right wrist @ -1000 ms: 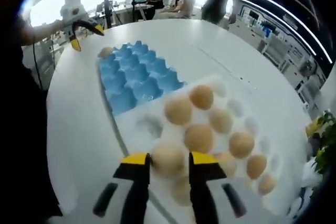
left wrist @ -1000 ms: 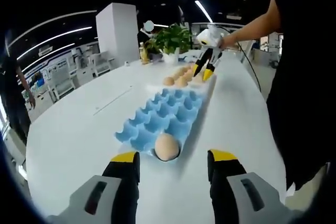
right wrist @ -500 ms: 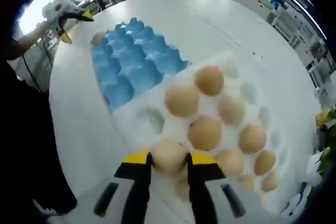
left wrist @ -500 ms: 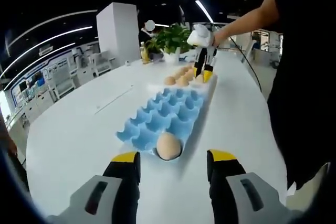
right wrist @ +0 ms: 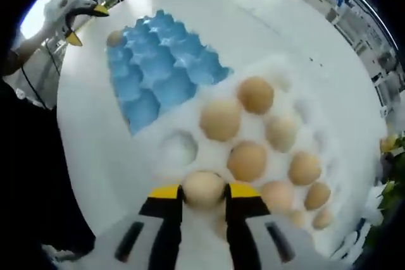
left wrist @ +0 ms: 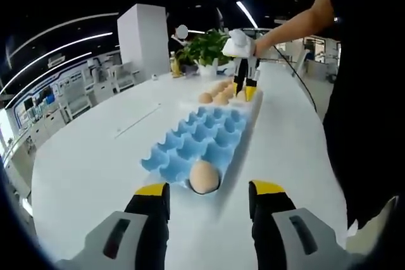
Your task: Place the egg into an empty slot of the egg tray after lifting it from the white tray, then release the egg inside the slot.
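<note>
My right gripper (right wrist: 204, 192) is shut on a brown egg (right wrist: 202, 187) at the near end of the white tray (right wrist: 278, 83), which holds several more eggs. Beyond it lies the blue egg tray (right wrist: 158, 74), with one egg (right wrist: 115, 37) in its far corner slot. In the left gripper view that same egg (left wrist: 202, 176) sits in the nearest slot of the blue egg tray (left wrist: 202, 137). My left gripper (left wrist: 209, 189) hangs open just short of it with nothing between its jaws. The right gripper (left wrist: 244, 82) stands over the white tray (left wrist: 221, 93) at the far end.
Both trays lie end to end on a long white table (left wrist: 95, 156). A potted plant (left wrist: 205, 49) and a bottle (left wrist: 172, 64) stand at its far end beside a white pillar (left wrist: 144, 39). A person in black (left wrist: 364, 93) stands along the right edge.
The right gripper's jaws have closed in on the egg at the white tray's near end, and its view has risen a little above the tray. The left gripper has stayed put.
</note>
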A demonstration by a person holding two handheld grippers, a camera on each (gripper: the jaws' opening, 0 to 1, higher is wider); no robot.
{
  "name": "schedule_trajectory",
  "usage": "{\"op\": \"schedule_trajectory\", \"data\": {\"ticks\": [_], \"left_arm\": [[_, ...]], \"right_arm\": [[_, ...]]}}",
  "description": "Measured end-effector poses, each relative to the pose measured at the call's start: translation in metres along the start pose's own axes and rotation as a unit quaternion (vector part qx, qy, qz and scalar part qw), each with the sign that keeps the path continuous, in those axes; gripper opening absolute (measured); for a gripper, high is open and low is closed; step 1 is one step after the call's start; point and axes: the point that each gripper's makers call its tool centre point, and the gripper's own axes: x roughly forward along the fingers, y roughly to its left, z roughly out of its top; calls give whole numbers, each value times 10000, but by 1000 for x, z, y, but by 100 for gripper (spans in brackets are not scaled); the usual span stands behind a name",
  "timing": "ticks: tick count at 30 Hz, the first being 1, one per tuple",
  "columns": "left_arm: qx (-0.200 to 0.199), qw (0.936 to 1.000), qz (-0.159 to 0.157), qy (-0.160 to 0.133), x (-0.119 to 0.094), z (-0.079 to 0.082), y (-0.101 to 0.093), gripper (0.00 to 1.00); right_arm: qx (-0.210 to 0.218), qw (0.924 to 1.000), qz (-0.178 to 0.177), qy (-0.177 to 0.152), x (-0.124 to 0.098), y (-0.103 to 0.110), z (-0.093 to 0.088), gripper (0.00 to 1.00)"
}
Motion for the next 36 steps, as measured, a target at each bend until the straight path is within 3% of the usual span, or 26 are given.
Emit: {"op": "schedule_trajectory", "data": {"ticks": [9,21,36], "left_arm": [[9,10000,22,-4,-3,0,3,52],[-102,9998,77,137,-2,-4,2,62],[-84,9999,93,36,-3,0,1,60]], "right_arm": [[-316,9994,-121,32,-28,0,2,26],[-464,9986,-250,98,-37,-1,-5,26],[-646,9976,-224,116,-40,9,3,26]]}}
